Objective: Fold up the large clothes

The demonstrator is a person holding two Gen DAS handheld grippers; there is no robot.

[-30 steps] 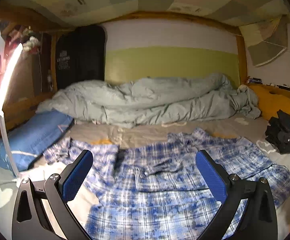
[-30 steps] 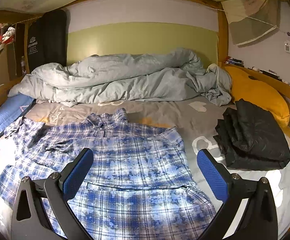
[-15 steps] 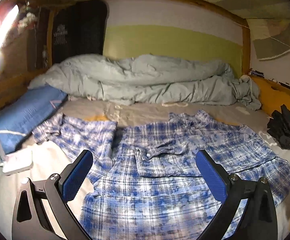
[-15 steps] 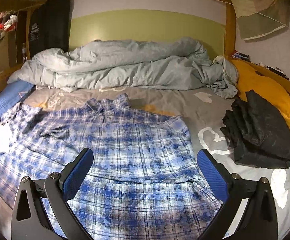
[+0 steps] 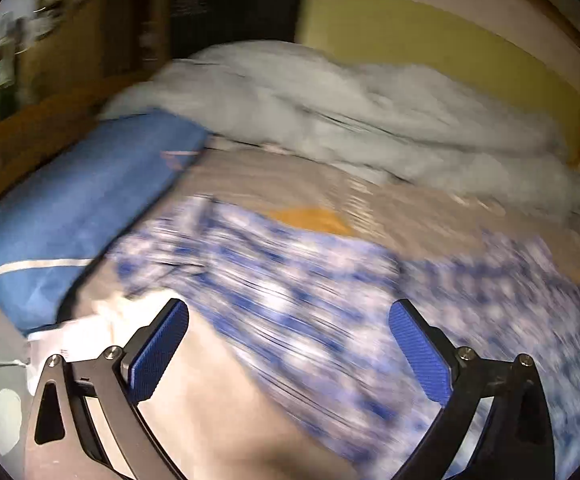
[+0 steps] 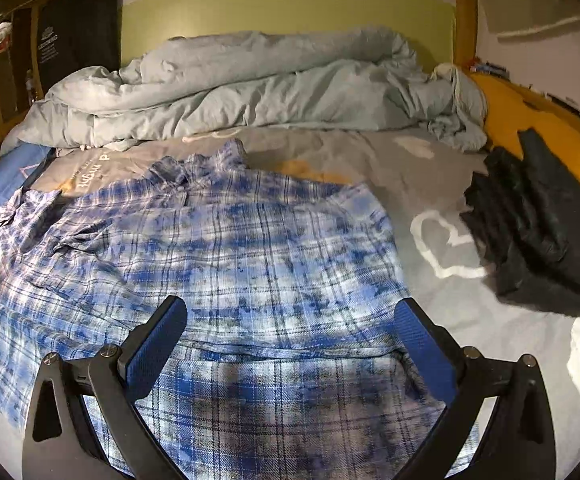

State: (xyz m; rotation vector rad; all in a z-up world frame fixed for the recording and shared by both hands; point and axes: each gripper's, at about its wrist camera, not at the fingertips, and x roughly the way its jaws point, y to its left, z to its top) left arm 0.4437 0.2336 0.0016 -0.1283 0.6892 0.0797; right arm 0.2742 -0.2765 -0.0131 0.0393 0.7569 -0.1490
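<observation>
A blue and white plaid shirt (image 6: 225,248) lies spread on the bed, collar toward the far side, its lower part folded up over the body. My right gripper (image 6: 290,344) is open and empty, low over the shirt's near hem. In the blurred left wrist view the shirt's left sleeve (image 5: 290,288) lies ahead. My left gripper (image 5: 287,350) is open and empty, above the sleeve's near edge.
A crumpled pale grey duvet (image 6: 249,84) fills the far side of the bed. A blue pillow (image 5: 73,208) lies at the left. Folded black clothes (image 6: 542,232) and a yellow cushion (image 6: 538,124) lie at the right. Grey sheet (image 6: 430,168) shows between.
The left gripper has swung left and down toward the shirt's left sleeve; its view is now blurred. The right gripper has moved closer and lower over the shirt. Both stay open.
</observation>
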